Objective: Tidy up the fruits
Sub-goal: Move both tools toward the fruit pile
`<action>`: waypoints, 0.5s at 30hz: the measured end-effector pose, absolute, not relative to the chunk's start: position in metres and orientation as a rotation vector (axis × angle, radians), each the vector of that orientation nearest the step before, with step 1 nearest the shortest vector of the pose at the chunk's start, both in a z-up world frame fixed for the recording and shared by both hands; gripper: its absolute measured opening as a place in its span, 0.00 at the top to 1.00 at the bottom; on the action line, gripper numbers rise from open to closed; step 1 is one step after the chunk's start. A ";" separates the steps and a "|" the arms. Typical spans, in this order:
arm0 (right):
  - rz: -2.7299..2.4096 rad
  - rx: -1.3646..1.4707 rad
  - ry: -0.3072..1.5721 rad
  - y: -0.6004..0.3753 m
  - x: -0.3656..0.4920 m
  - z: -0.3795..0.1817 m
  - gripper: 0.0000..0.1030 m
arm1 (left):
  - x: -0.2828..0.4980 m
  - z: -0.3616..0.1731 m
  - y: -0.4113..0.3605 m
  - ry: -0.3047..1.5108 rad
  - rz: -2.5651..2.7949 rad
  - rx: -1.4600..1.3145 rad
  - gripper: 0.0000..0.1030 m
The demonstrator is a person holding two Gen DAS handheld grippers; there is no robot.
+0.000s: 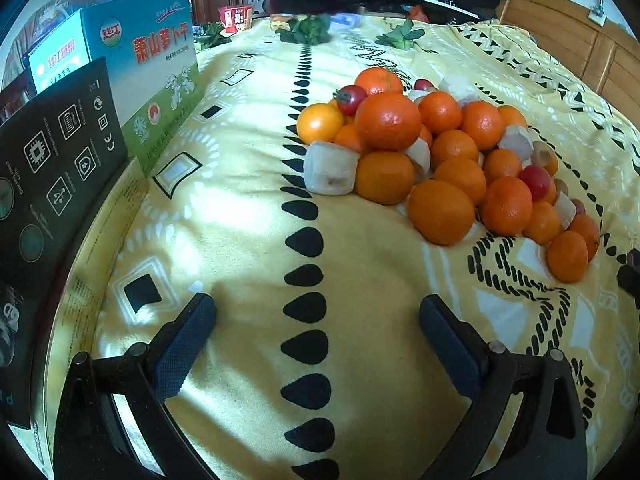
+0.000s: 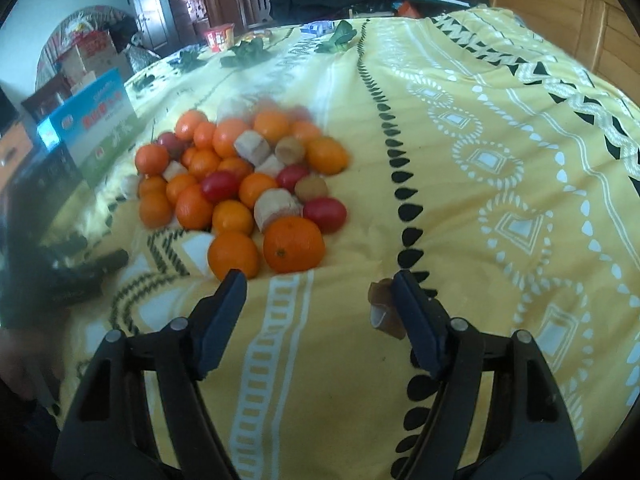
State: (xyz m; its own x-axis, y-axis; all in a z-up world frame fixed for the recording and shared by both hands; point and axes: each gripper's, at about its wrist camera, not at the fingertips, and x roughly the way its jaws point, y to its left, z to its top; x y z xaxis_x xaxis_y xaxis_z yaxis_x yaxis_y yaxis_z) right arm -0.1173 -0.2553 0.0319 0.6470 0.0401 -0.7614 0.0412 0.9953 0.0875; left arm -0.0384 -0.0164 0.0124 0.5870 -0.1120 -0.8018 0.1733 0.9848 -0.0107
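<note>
Nearest us, the right hand-held gripper [image 2: 318,300] and the left hand-held gripper [image 1: 318,320] gape empty over the yellow cloth [image 2: 460,160]; boxes [image 1: 140,60] (left side) flank the fruit pile [image 1: 440,152].

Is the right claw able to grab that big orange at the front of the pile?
Probably yes. The right claw is open with nothing between its fingers, and the big orange sits at the pile's near edge, just ahead, with only bare yellow cloth between them.
</note>
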 end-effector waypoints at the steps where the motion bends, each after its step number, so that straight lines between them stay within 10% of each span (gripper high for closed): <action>1: -0.011 0.090 0.865 -0.256 -0.119 0.030 0.27 | -0.038 0.010 -0.016 0.932 -0.170 0.068 0.00; 15: -0.078 0.061 0.865 -0.261 -0.125 0.002 0.24 | -0.034 0.005 -0.019 0.934 -0.162 0.087 0.00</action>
